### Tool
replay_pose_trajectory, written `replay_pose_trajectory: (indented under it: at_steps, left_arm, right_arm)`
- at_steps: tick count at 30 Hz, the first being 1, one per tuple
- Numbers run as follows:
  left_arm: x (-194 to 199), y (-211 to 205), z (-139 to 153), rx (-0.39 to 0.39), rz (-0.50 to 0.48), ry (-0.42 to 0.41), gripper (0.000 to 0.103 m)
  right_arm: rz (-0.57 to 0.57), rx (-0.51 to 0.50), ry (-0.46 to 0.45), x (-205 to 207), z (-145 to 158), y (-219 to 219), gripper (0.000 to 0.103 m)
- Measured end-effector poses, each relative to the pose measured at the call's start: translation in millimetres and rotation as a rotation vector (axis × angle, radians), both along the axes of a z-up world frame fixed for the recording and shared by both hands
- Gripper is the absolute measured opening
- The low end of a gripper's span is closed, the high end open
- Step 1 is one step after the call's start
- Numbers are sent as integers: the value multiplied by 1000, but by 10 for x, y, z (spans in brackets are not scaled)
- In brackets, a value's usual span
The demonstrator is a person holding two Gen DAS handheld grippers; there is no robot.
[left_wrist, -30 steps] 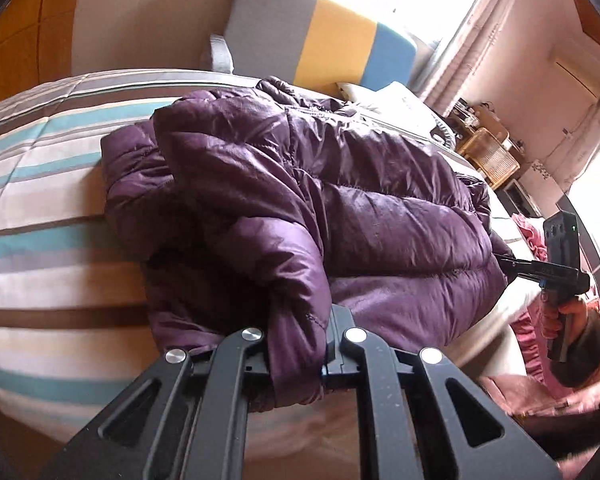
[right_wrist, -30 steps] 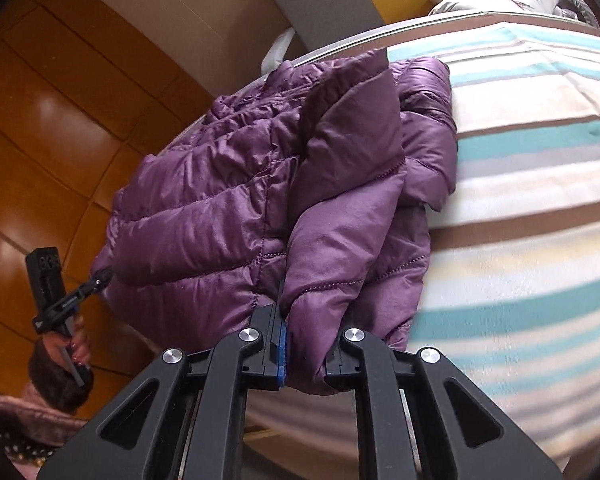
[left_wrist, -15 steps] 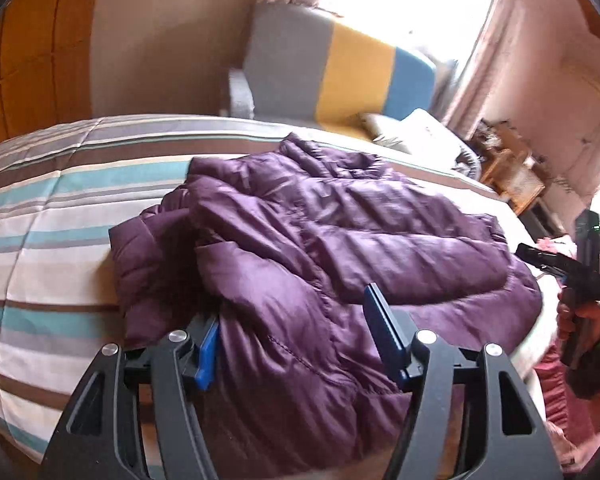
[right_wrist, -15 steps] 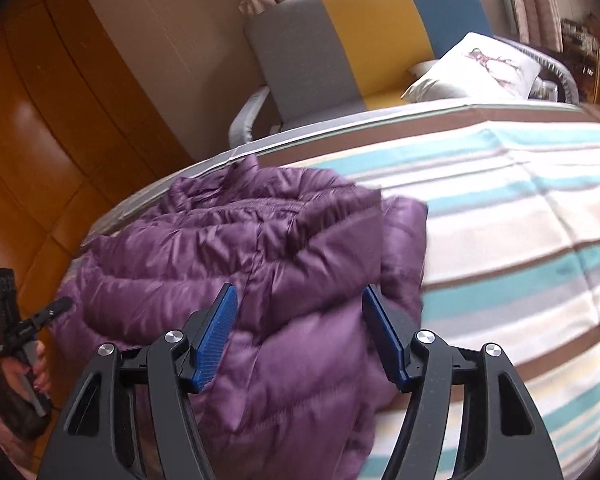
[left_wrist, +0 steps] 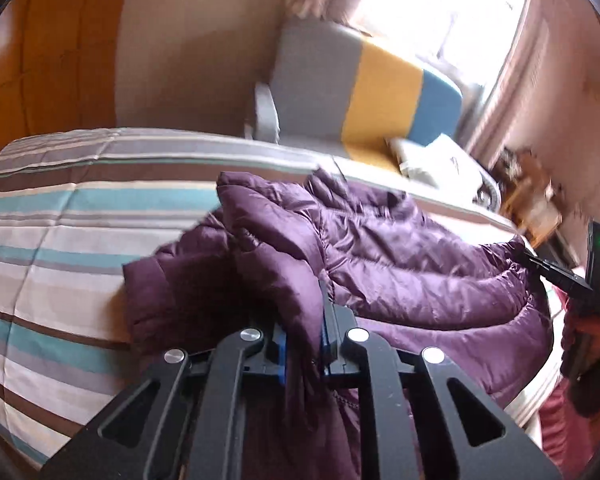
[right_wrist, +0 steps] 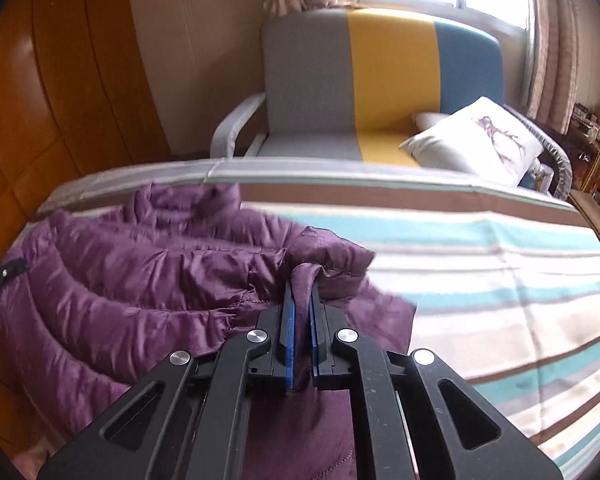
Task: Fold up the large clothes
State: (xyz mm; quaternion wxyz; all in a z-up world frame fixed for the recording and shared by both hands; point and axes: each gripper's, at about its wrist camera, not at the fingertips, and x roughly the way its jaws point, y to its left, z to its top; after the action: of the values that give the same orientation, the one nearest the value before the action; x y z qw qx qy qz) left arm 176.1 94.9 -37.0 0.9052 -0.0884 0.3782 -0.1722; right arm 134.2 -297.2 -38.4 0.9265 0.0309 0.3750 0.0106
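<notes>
Glossy quilted jacket (right_wrist: 140,280), matt striped bedspread (right_wrist: 480,280)

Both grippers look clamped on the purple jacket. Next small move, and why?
Probably lift both together and carry the pinched fabric across toward the far side. The left gripper and right gripper are each shut on a raised fold of the quilted purple puffer jacket, which lies bunched on the striped bedspread, so the fold isn't laid flat yet.
</notes>
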Motion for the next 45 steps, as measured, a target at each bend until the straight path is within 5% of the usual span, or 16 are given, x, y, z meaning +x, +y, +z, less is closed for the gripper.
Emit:
replay_pose_trajectory:
  at_steps: [12,25,26,27,28,29,31,32,38,43,45]
  left_arm:
    - [358,-176,-382,150,107,35,11]
    - [313,-223,-706,126,133,40,18]
    - [305,-202,-702,126,140,43,27]
    - [266,-174,-654,131,165,44,50]
    - [219,-147,-605,127,184,34,56]
    - [148,-110,-526,114,208,13,62]
    - [50,-64,-376,103,231,-20,62]
    - [3,-52,-277,115,254,-42,62]
    - [93,-508,163,196,184,-126,63]
    - [518,-1099,100,290,55,-74,62]
    - [712,-1272,-13,340,39,-45,52]
  right_arm:
    - [-72,-20,78,679,-538,146,5]
    - [-107,-110,89,821,-902,255,6]
    - [-105,-103,88,814,-893,248,9]
    - [-106,-92,90,812,-886,228,11]
    - [-111,-75,93,804,-860,195,17]
    - [-126,-69,89,775,-811,163,23]
    - [-149,-51,43,664,-667,123,56]
    - [-167,-33,-11,549,-538,107,57]
    - [-78,17,-55,359,-178,408,48]
    - [12,-23,23,609,-269,759,41]
    - [21,-35,51,698,-351,850,38]
